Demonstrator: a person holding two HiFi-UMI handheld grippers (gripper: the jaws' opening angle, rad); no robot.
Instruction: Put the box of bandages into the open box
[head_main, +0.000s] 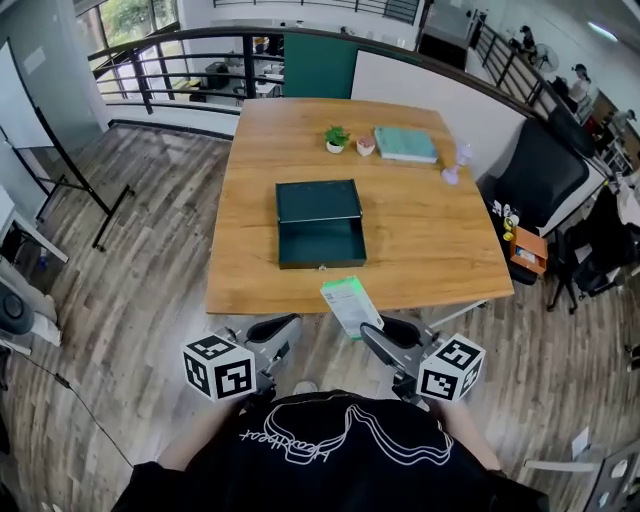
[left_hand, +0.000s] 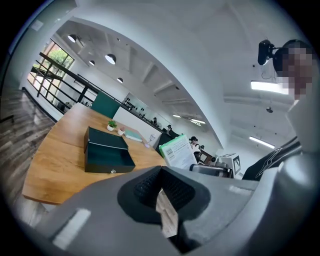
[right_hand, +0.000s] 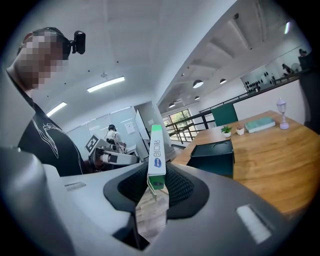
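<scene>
Black shirt fabric (head_main: 330, 450) of the person fills the bottom of the head view and hides both hands. Two grippers reach out from under it, each with one marker cube.

The right gripper (head_main: 372, 332) has its fingers pinched on the single box of bandages (head_main: 351, 305). The box is white with a green end and is held in the air over the counter's (head_main: 430, 250) near edge. Its lower end is hidden between the fingers, and its print is too small to read. The left gripper (head_main: 280, 328) has its fingers pressed together on nothing.

One dark green open box (head_main: 320, 225) sits mid-counter, well apart from the held box, with its lid laid back.

At the far edge stand one potted plant (head_main: 336, 138), one small cup (head_main: 366, 146), one teal book (head_main: 405, 144) and a lilac ornament (head_main: 452, 170) that is hard to make out.
</scene>
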